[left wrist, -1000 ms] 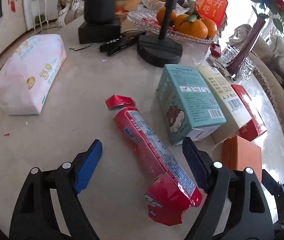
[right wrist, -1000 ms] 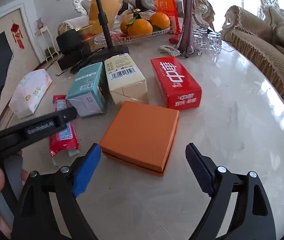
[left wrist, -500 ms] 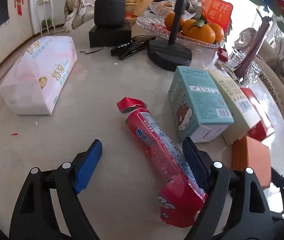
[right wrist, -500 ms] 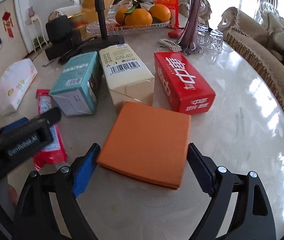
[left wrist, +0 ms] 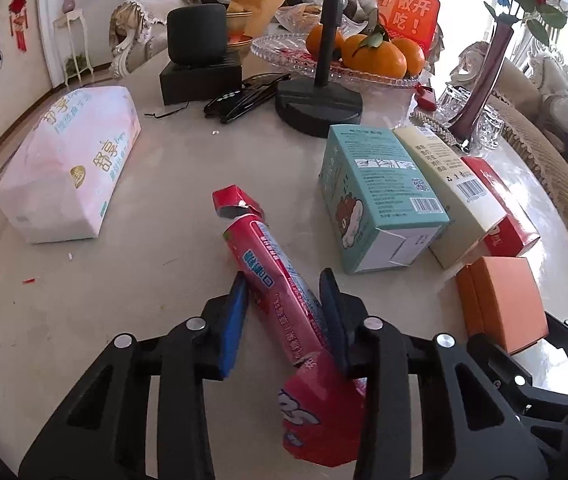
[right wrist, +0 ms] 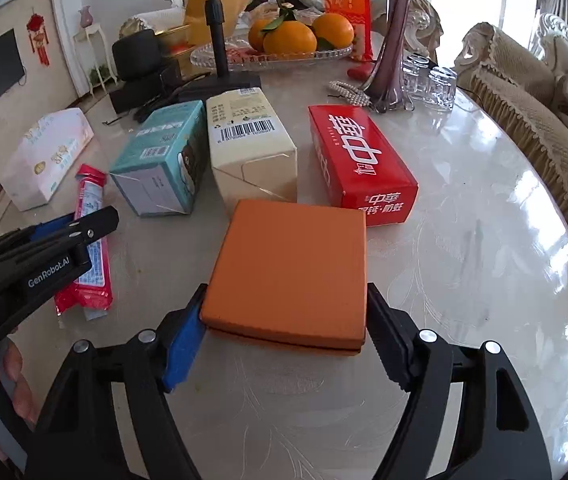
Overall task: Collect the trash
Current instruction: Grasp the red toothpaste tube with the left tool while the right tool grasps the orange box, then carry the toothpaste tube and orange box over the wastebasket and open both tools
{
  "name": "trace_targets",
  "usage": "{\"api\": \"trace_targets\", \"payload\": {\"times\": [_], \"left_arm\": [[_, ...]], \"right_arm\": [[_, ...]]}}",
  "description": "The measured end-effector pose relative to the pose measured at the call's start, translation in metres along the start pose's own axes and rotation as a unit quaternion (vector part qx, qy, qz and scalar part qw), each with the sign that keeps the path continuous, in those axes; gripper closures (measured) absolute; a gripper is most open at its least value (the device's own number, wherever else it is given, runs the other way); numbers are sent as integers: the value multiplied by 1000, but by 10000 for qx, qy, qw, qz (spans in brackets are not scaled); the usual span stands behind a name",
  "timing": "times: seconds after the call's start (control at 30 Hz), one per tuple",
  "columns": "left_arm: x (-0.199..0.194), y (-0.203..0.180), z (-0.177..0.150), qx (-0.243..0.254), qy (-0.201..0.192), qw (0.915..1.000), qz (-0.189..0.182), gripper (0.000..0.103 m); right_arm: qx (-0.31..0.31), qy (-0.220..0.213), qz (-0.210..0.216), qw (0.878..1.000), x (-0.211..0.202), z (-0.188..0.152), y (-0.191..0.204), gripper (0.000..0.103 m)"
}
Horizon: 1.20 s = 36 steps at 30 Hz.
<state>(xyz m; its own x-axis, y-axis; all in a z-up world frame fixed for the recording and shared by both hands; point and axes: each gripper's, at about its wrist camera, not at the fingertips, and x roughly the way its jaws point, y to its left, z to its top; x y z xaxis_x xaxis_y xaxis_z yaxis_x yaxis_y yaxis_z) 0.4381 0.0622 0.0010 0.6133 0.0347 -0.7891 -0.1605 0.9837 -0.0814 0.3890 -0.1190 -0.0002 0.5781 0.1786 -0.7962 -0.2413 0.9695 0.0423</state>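
A long red snack wrapper (left wrist: 279, 292) lies on the marble table (left wrist: 163, 184). My left gripper (left wrist: 284, 300) is shut on it near its lower half. The wrapper also shows in the right wrist view (right wrist: 89, 220), with the left gripper (right wrist: 63, 236) over it. A flat orange box (right wrist: 292, 268) lies in front of my right gripper (right wrist: 286, 320), whose jaws press both sides of its near edge. The orange box shows at the right in the left wrist view (left wrist: 500, 304). A teal carton (left wrist: 372, 196), a cream carton (left wrist: 448, 188) and a red box (right wrist: 360, 168) lie side by side behind.
A white tissue pack (left wrist: 71, 160) lies at the left. A black stand base (left wrist: 320, 104), a glass fruit dish with oranges (left wrist: 364, 56), a black speaker (left wrist: 199, 60), a purple vase (right wrist: 392, 40) and small glasses (right wrist: 432, 80) stand at the back. A sofa edge (right wrist: 544, 140) borders the right.
My left gripper moved forward and closed on the red wrapper. My right gripper moved forward and closed on the orange box's near edge.
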Motion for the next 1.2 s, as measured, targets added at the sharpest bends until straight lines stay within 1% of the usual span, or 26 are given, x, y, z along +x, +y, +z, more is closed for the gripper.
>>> {"api": "trace_targets", "payload": {"times": [0.03, 0.07, 0.13, 0.17, 0.2, 0.27, 0.37, 0.43, 0.5, 0.57, 0.6, 0.67, 0.73, 0.77, 0.8, 0.9, 0.97, 1.0, 1.07, 1.17, 1.2], "left_arm": [[-3, 1, -1, -24, 18, 10000, -39, 72], [-7, 2, -4, -42, 33, 9999, -108, 73], [-23, 3, -12, 56, -36, 9999, -157, 74], [-35, 3, -18, 190, -160, 9996, -139, 74], [-44, 4, -22, 245, -216, 9994, -134, 74], [-59, 7, -30, 242, -242, 9992, -217, 75], [-94, 15, -51, 169, -334, 9974, -614, 75], [-117, 17, -66, 186, -411, 9957, -808, 75], [-147, 16, -88, 315, -517, 9928, -1036, 75], [-177, 13, -112, 525, -653, 9900, -1134, 75], [-196, 12, -130, 617, -717, 9883, -1196, 75], [-223, 12, -158, 733, -764, 9854, -1337, 75], [-253, 9, -200, 962, -753, 9814, -1478, 75], [-261, 8, -213, 1037, -735, 9804, -1506, 75], [-273, 7, -236, 1164, -670, 9786, -1558, 75], [-290, 7, -293, 1293, -403, 9756, -1726, 75], [-293, 5, -327, 1391, -186, 9749, -1731, 75], [-291, 3, -345, 1427, -7, 9741, -1754, 75], [-284, 3, -372, 1419, 316, 9718, -1854, 75], [-270, 1, -407, 1425, 722, 9702, -1821, 75], [-265, -2, -418, 1455, 868, 9684, -1828, 75]], "right_arm": [[-14, -10, 63, 10000, 0, -1, 0, 32], [14, -36, 120, 9999, -2, -1, -1, 32], [146, -103, 221, 9996, -11, -5, -4, 32], [200, -148, 276, 9993, -17, -7, -5, 32], [275, -238, 420, 9985, -29, -12, -6, 32], [371, -352, 549, 9972, -45, -21, -7, 32], [458, -529, 685, 9952, -75, -40, -8, 32], [424, -699, 753, 9938, -101, -55, -7, 32], [372, -883, 803, 9922, -130, -71, -7, 32], [247, -1077, 835, 9904, -162, -92, -5, 32], [178, -1144, 841, 9897, -177, -105, -4, 32], [106, -1208, 909, 9884, -202, -130, -2, 32], [67, -1223, 1025, 9872, -225, -159, 1, 32], [56, -1214, 1058, 9869, -236, -176, 3, 32], [44, -1204, 1059, 9871, -244, -188, 5, 32], [9, -1080, 1041, 9887, -270, -242, 10, 32], [78, -905, 1008, 9907, -276, -270, 12, 32], [107, -797, 1009, 9916, -276, -280, 12, 32], [204, -466, 1011, 9936, -272, -310, 14, 32], [379, 85, 1037, 9938, -256, -349, 17, 32], [413, 201, 1020, 9937, -253, -358, 16, 32]]}}
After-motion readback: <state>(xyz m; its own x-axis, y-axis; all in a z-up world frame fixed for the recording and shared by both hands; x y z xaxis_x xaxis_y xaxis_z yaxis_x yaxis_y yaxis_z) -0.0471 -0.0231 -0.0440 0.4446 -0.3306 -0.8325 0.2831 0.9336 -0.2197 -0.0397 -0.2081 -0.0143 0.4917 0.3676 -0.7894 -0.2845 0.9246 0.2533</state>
